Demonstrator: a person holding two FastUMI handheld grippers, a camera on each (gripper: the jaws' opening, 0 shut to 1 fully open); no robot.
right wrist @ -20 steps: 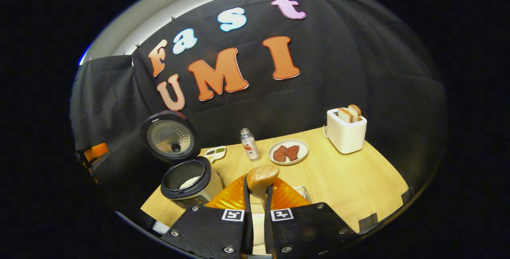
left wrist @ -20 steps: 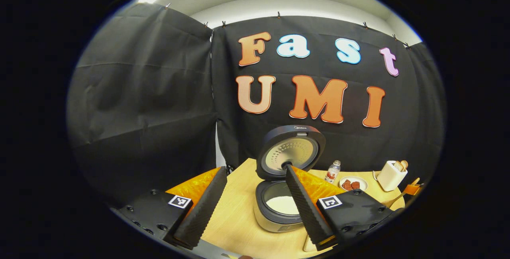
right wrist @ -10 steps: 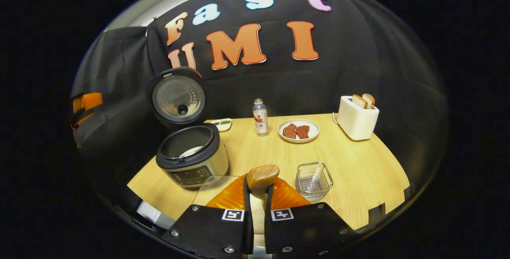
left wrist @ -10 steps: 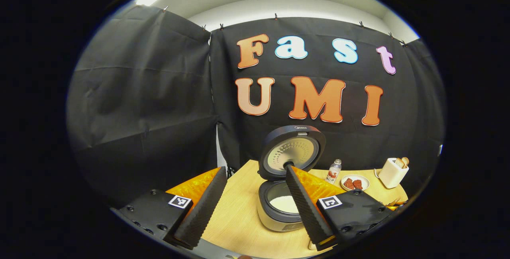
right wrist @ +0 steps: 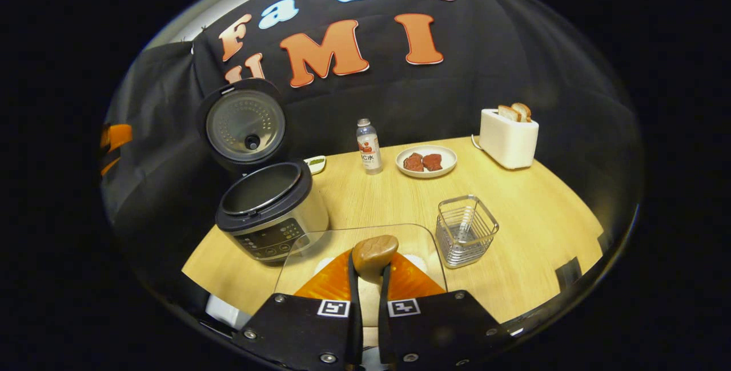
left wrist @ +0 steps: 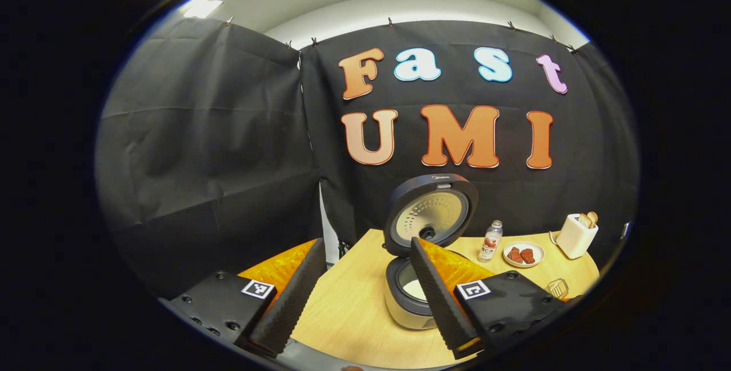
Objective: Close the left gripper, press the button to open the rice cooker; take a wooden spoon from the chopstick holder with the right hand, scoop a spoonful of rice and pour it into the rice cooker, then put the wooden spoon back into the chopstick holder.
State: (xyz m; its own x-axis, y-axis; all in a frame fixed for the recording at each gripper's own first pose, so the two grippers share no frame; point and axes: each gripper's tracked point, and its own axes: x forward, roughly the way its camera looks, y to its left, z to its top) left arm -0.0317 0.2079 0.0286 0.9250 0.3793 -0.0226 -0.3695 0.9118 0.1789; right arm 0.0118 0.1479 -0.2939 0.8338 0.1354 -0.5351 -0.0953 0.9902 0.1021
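Wooden spoon (right wrist: 374,252) sits clenched between the two fingers of the right gripper (right wrist: 365,285), bowl end poking up just past the fingertips, over a clear container (right wrist: 311,251) at the table's near edge; white grains that look like rice show faintly through it, though I can't be sure. The risk from here: the grip is on a narrow handle, so the spoon could twist in the fingers on the way to the chopstick holder (right wrist: 465,231), catch its wire rim and tip the light basket. The holder stands just right of the container. Farther left, the rice cooker (right wrist: 268,211) stands with its lid (right wrist: 244,125) up. Beyond are a bottle (right wrist: 369,145), a plate (right wrist: 426,161) and a toaster (right wrist: 507,137). The left gripper (left wrist: 365,297) hangs released, fingers wide apart, short of the cooker
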